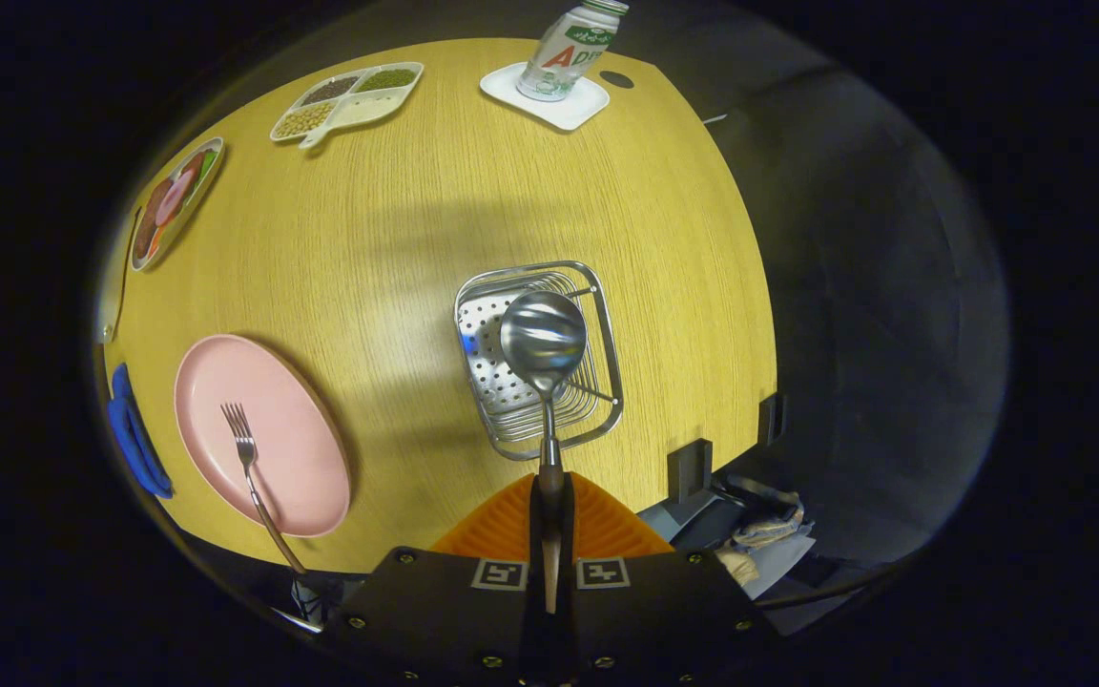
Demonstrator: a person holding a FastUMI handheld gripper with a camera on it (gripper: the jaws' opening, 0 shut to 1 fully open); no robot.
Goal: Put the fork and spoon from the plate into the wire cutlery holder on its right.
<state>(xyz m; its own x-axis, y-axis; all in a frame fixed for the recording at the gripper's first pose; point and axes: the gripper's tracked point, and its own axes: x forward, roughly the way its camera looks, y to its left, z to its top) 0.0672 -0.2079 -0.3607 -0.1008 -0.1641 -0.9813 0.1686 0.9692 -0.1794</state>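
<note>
So the spoon (544,336) is pinched by its handle in the claw (549,496), both orange fingers (502,525) pressed tight against it, bowl end pointing away and sitting in view right over the holder (538,358). Looks like the bowl is above the basket rather than down inside it, but from this angle I honestly can't tell how high. The holder is a shiny wire thing with a perforated bottom, standing on the wood worktop (473,191) just ahead of the fingers.

The fork (254,472) lies on the pink plate (306,458), off to the left of the holder, tines pointing away, handle sticking out past the plate's near rim.

Further out: something blue (134,434) beside the plate at the worktop's left edge. Beyond that, a small dish (173,202) with colourful stuff in it, then a white divided tray (349,100) with what look like beans or grains in its sections. At the far side a bottle (573,48) stands on a white square coaster (559,105). Off the right edge of the worktop, some crumpled cloth or bags (764,534) down low
</note>
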